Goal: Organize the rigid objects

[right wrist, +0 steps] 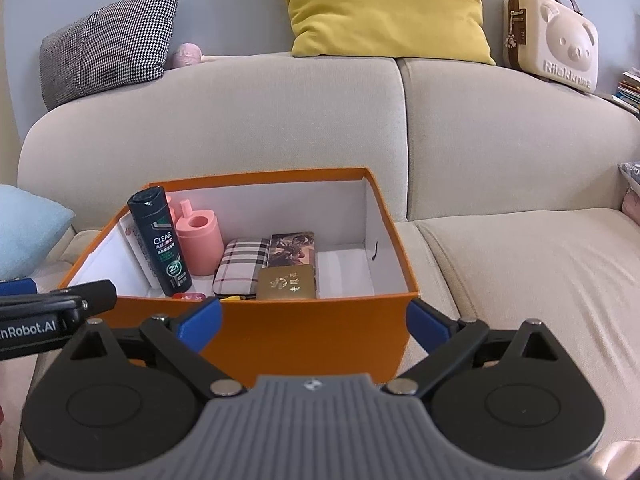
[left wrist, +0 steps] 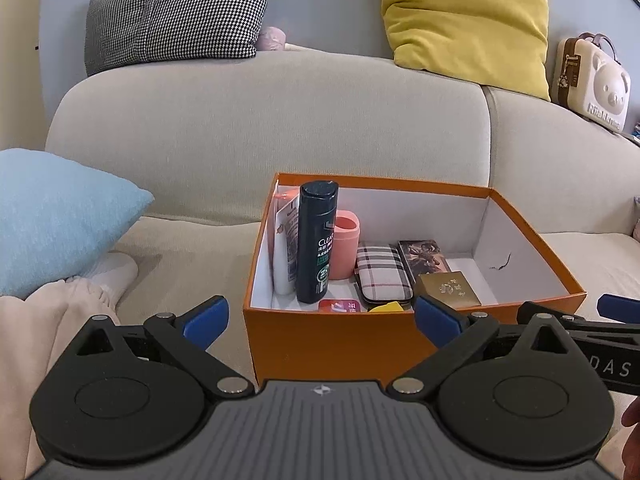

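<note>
Right wrist view: orange box (right wrist: 280, 336) front wall hides red (right wrist: 191, 297), yellow (right wrist: 234, 298) items; both jaws wide, empty.

1. We count one orange box (right wrist: 304, 340) on the sofa (right wrist: 520, 280).
2. Inside it we count two bottles standing upright: one dark shampoo bottle (right wrist: 160, 240) and one pink bottle (right wrist: 200, 240).
3. We see one white tube (left wrist: 286, 248) behind the shampoo.
4. We count three flat cases: one plaid (right wrist: 240, 266), one with a picture (right wrist: 294, 244), one gold (right wrist: 286, 282).
5. We count four cushions: one houndstooth (left wrist: 180, 12), one yellow (left wrist: 468, 20), one light blue (left wrist: 52, 216) and one pink, at the edge (right wrist: 632, 204).
6. We count one bear-faced case (right wrist: 556, 40).
7. We count two hand-held grippers: left (left wrist: 320, 320), right (right wrist: 314, 322).
</note>
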Tool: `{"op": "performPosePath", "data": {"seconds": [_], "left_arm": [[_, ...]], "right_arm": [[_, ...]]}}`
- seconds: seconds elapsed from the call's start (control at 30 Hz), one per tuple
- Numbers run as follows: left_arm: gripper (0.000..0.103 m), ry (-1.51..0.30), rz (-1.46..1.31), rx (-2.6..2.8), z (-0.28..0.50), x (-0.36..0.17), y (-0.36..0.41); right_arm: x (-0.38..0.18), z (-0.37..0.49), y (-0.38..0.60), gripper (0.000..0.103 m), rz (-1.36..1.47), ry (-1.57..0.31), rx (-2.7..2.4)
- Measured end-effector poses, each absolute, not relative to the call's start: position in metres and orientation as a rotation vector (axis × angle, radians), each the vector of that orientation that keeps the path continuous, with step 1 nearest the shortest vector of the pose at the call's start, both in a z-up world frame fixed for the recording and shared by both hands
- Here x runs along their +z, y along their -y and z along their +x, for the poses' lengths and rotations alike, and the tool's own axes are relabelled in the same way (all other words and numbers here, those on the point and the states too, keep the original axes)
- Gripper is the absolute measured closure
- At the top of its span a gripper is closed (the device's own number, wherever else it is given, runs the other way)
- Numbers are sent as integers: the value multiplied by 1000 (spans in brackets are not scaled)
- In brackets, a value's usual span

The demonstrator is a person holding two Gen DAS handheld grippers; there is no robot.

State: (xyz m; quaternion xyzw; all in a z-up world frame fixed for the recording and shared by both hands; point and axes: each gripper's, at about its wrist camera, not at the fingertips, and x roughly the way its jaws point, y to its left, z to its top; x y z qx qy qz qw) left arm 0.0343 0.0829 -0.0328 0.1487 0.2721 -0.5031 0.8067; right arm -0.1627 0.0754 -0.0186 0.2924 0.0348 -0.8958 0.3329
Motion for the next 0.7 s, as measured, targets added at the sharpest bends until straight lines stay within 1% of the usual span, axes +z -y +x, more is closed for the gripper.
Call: {"op": "performPosePath", "data": {"seconds": [0.7], "left_arm": [[0, -596, 308, -1075, 35, -32, -84]], "right_arm": [[-19, -156, -73, 5, 770, -111, -2340]]}}
